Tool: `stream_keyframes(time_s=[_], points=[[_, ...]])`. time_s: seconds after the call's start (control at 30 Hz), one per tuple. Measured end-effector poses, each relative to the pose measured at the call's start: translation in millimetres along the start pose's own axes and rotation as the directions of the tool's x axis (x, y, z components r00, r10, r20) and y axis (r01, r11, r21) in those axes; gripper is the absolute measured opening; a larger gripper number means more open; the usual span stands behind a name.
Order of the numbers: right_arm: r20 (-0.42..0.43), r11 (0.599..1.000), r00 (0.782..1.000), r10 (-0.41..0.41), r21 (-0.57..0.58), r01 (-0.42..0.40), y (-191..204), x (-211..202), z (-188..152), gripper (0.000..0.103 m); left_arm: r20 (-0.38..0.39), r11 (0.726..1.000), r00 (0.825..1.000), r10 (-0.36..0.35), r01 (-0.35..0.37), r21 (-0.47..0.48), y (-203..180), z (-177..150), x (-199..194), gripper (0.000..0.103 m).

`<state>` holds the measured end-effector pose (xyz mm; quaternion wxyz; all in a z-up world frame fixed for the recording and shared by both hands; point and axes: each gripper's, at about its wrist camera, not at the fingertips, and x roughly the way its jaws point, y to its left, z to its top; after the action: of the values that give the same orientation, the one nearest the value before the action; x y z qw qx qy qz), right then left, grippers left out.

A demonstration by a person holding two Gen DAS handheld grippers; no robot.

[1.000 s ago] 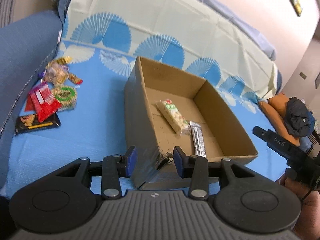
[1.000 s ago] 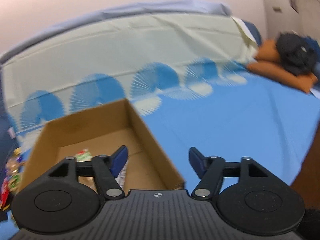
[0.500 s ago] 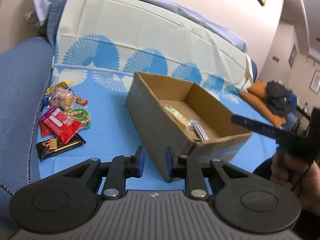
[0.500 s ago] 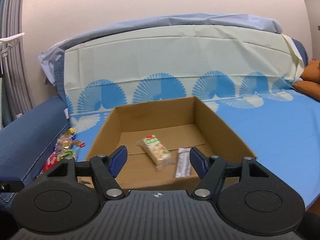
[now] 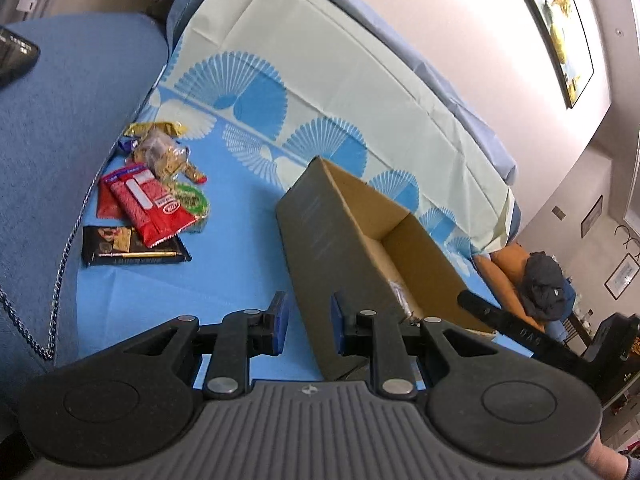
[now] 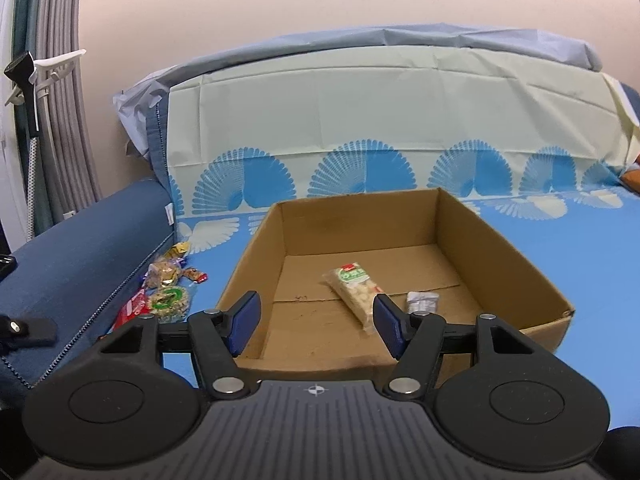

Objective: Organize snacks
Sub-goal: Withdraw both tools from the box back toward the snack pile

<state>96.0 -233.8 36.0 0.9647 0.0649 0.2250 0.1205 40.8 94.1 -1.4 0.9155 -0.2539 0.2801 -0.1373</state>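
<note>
Cardboard box at frame centre on the blue sofa cover, holding a green-labelled snack bar and a silver foil packet. Loose snack pile at left of the left wrist view, beside the armrest — red wafer pack on top, flat black packet lowest.

Left gripper: narrowly parted, nothing between pads, box corner just behind. Right gripper: roughly half open and closing, empty.

Handling, judged: light, crinkly, slippery wrappers; contents crushable. Grasp across the short width, mid-length, with light pressure — lift top pack first.
</note>
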Motion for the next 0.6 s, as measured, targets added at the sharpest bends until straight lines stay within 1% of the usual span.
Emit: stream_keyframes(time_s=[0.17,0.27,0.3,0.43,0.6], points=[[-0.016,1.000,0.999,0.029,0.007,-0.029,1.4,8.1,-1.2,0.066,-0.010,1.000,1.000,0.006,-0.006,-0.025,9.9,-2.5,7.0,0.024],[-0.028,0.998,0.998,0.058,0.005,-0.058,3.2,11.8,-1.4,0.069,-0.017,0.999,1.000,0.004,-0.004,-0.040,14.1,-3.5,10.4,0.024],[-0.033,0.998,0.997,0.069,0.006,-0.069,3.7,13.1,-1.7,0.071,-0.019,0.999,1.000,0.005,-0.006,-0.040,14.6,-3.9,11.1,0.024],[-0.045,0.994,0.993,0.112,-0.009,-0.113,8.9,15.8,-2.4,0.073,-0.028,0.999,1.000,0.012,-0.012,-0.030,13.8,-5.1,13.5,0.025],[-0.029,0.986,0.987,0.157,-0.047,-0.159,16.7,12.8,-0.6,0.075,-0.045,0.999,0.999,0.031,-0.032,-0.015,11.1,-6.6,17.7,0.025]])
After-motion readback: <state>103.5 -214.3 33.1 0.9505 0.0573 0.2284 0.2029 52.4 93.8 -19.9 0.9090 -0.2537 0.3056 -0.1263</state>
